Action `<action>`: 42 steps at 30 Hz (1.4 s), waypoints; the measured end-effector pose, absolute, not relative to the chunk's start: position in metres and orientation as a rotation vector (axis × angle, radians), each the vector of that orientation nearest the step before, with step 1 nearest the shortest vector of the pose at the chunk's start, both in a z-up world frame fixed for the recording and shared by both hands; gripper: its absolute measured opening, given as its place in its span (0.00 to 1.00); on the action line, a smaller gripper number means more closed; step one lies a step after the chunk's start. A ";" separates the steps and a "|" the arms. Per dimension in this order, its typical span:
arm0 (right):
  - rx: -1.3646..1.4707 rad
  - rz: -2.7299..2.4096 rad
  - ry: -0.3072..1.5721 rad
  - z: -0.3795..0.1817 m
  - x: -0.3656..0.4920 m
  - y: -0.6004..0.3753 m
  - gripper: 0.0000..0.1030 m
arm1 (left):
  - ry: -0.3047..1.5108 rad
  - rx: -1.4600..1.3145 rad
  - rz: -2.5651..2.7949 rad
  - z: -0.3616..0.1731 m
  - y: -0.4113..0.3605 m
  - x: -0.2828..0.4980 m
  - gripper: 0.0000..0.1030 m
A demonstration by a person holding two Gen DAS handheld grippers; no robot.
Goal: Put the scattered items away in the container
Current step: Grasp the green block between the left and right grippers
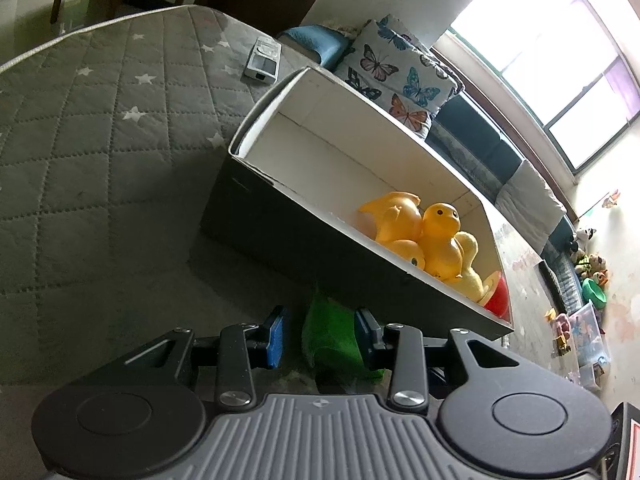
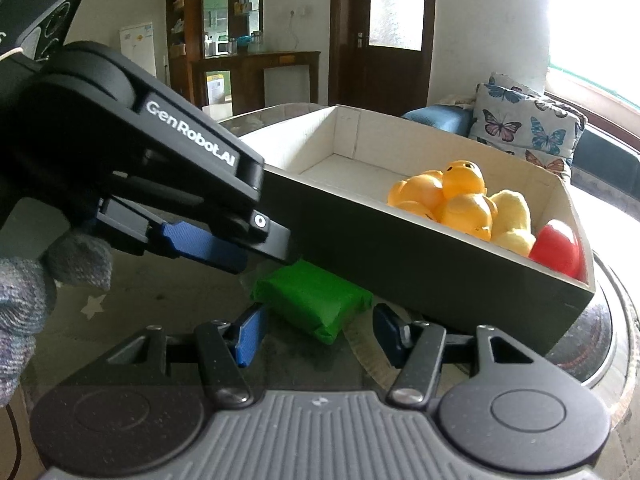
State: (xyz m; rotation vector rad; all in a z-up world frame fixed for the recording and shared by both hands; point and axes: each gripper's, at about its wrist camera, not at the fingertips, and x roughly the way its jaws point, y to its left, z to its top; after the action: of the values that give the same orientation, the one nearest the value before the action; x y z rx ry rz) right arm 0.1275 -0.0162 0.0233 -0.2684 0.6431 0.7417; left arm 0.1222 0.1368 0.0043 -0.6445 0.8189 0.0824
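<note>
**Green packet bracketed beside the toy box**

The left gripper [image 1: 320,334] is seen with its blue pads spread, the green packet [image 1: 334,336] lying between them but apparently not yet pinched; the right-hand pad is close against it, the other stands apart. From the right wrist view, the right gripper [image 2: 316,336] is likewise held open and empty, the packet [image 2: 312,300] lying just ahead of it at twelve o'clock. The left gripper [image 2: 224,252] is judged the nearer, its fingers coming in from ten o'clock over the packet's far end. The packet's long axis is seen running from ten o'clock to four o'clock, alongside the dark outer wall of the container [image 2: 400,252], which it lies just beside on the quilted surface [image 1: 100,160]. The packet is shown as a soft, wrapped, bright green block. Yellow ducks [image 2: 460,200] and a red ball [image 2: 558,246] are already inside the container.
</note>
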 end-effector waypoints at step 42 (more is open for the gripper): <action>-0.295 0.771 0.606 0.032 0.119 -0.013 0.54 | 0.813 -0.660 0.067 0.009 0.139 0.109 0.30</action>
State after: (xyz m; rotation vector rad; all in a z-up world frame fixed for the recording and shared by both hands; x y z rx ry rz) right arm 0.1190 -0.0134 0.0324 -0.2953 0.6065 0.7713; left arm 0.1091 0.1387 0.0090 -0.6603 0.8134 0.0668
